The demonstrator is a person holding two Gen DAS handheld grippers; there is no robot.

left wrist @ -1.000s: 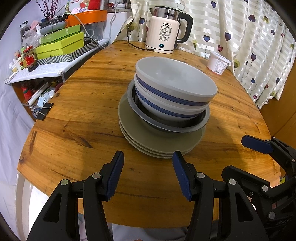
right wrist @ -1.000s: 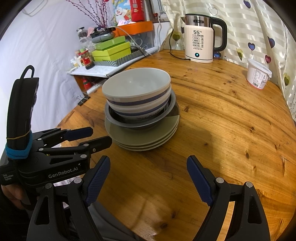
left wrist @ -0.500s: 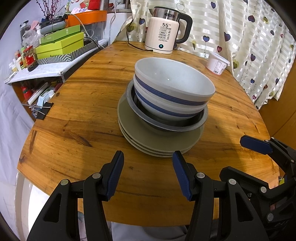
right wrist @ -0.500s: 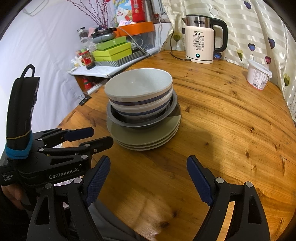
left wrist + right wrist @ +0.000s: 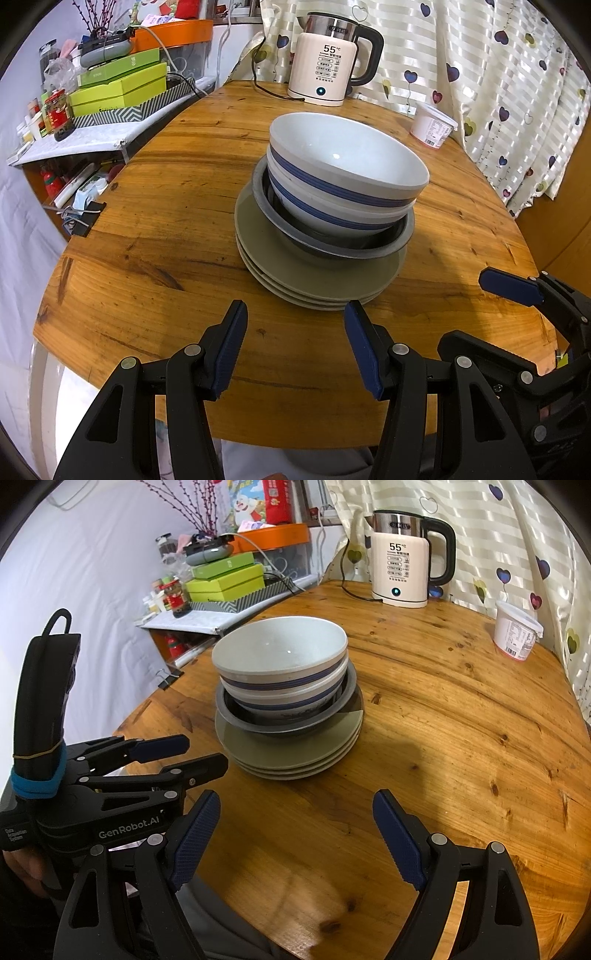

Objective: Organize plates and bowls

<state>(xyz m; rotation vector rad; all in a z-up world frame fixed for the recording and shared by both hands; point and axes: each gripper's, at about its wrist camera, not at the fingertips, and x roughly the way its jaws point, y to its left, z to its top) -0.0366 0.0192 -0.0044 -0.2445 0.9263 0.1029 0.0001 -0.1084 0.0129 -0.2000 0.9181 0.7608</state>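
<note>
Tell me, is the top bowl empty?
Empty. The top bowl shows a bare white inside in both views, with only a small glint of light.

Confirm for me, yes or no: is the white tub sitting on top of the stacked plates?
No, the white tub stands alone on the table, apart from the stacked plates.

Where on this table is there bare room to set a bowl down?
Bare wood lies right of the dish stack, up to the white tub, and left of it toward the table edge. The side shelf beyond is crowded.
</note>
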